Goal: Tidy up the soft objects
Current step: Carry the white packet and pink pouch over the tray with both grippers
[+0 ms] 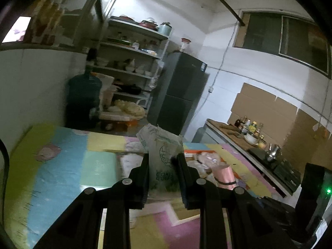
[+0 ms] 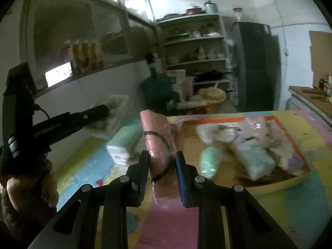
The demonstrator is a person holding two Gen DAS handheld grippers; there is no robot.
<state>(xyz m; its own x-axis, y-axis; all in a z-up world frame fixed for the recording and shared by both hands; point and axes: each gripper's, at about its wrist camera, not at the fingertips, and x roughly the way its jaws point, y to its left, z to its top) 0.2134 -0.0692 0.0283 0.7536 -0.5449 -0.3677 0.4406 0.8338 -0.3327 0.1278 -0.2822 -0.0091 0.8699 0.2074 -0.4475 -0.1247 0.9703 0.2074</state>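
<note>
pink roll (image 2: 159,143) in right hand-held gripper (image 2: 162,155); one tray (image 2: 290,137).

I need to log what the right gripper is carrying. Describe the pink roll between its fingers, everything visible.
The pink roll looks like a soft, matte pink sheet rolled into a tube, under clear plastic wrap that crinkles near its lower end. A thin black band loops around its middle. It stands roughly upright, leaning slightly left, with the right gripper shut on its lower half, one pad on each side. It is held above the colourful mat, left of the orange-rimmed tray.
</note>
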